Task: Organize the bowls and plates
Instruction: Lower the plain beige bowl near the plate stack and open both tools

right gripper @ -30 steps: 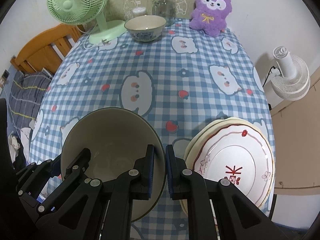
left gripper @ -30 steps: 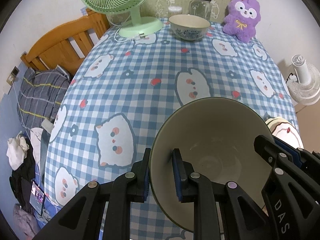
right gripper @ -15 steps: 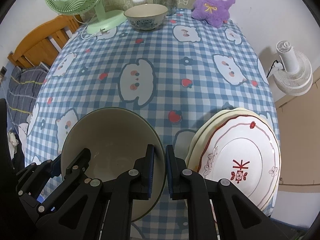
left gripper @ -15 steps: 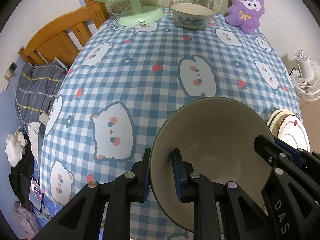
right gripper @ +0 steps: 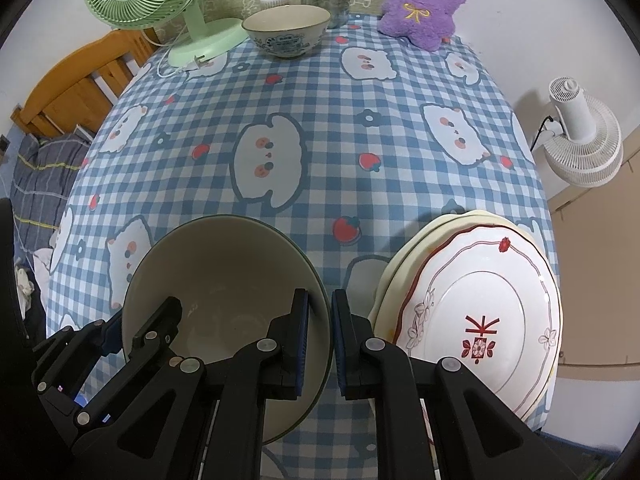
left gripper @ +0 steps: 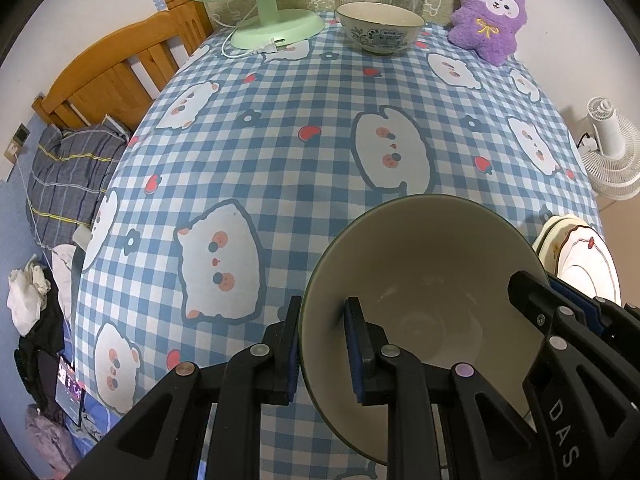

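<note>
Left wrist view: the table fills more of the picture than a second ago, the far patterned bowl (left gripper: 380, 32) drawing nearer. Both grips are unchanged: the left gripper (left gripper: 322, 344) and right gripper (right gripper: 320, 336) each pinch opposite rims of the empty cream bowl (right gripper: 224, 280), beside the stacked plates (right gripper: 480, 312).

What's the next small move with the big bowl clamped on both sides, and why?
Probably carry it toward the patterned bowl at the table's far edge, to nest them. The left gripper and right gripper each pinch opposite rims of the large bowl; the plate stack is already gathered.
</note>
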{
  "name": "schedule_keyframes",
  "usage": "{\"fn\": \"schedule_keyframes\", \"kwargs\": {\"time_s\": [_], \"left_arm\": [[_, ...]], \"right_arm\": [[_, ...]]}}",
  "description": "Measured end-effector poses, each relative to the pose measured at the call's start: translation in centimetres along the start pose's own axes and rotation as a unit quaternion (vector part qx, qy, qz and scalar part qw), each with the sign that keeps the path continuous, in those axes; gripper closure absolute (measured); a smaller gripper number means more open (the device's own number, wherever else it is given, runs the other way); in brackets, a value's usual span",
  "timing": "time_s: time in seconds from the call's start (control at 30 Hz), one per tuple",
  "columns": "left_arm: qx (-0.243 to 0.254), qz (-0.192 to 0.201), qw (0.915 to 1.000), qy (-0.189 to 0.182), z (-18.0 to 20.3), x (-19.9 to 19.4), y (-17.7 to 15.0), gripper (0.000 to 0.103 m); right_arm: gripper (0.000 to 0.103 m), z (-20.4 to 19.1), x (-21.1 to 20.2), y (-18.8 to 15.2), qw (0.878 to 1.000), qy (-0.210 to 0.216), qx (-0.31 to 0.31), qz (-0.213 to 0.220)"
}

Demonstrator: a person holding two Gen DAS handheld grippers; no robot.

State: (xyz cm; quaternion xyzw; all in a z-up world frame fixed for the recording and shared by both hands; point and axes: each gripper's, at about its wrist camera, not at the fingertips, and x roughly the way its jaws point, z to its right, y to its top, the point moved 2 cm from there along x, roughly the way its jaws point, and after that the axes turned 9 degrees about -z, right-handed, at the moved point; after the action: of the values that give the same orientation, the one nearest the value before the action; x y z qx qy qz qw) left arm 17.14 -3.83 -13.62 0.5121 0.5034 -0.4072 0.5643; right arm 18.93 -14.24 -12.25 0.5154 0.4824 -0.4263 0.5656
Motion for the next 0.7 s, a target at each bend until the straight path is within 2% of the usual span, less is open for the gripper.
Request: {"fn": "schedule_keyframes", "kwargs": {"time_s": [0.17,0.23,0.27,0.3,0.33,0.4,0.43,0.7], "left_arm": [[0.0,-0.001,1.0,-0.004,0.0,0.1,-0.1,0.08],[0.001,0.001,1.0,-0.003,0.1,0.0,-0.1,0.07],[0.001,0.003,1.0,-0.003,0.2,0.0,-0.2,0.068],[0.002,0.005,1.0,-0.003,0.4,-0.1,-0.2,0.065],[0.003,0.006,1.0,-0.005,0.3,-0.2,-0.3,0.062],[0.005,0.009,0.9999,-0.003,0.3,-0.3,-0.4,0.056],[0.004,0.01,0.9999,-0.002,0.2,-0.5,-0.4,0.05],[0.017,0.021,0.9996,-0.008,0.2,-1.2,-0.1,0.037]], "right_arm": [[0.088,0.0,0.0,-0.1,1.0,0.002,0.0,-0.001],[0.085,0.0,0.1,-0.2,1.0,0.011,0.001,-0.003],[0.083,0.1,0.1,-0.2,1.0,0.02,0.002,-0.002],[0.074,0.1,0.0,-0.2,1.0,0.026,0.001,-0.002],[0.056,0.1,-0.1,-0.3,1.0,0.029,0.002,0.0],[0.035,0.2,-0.6,-0.5,1.0,0.023,0.009,0.018],[0.032,0.1,-0.8,-0.5,0.999,0.024,0.007,0.024],[0.031,0.3,-1.3,-0.2,0.999,0.029,0.015,0.023]]}}
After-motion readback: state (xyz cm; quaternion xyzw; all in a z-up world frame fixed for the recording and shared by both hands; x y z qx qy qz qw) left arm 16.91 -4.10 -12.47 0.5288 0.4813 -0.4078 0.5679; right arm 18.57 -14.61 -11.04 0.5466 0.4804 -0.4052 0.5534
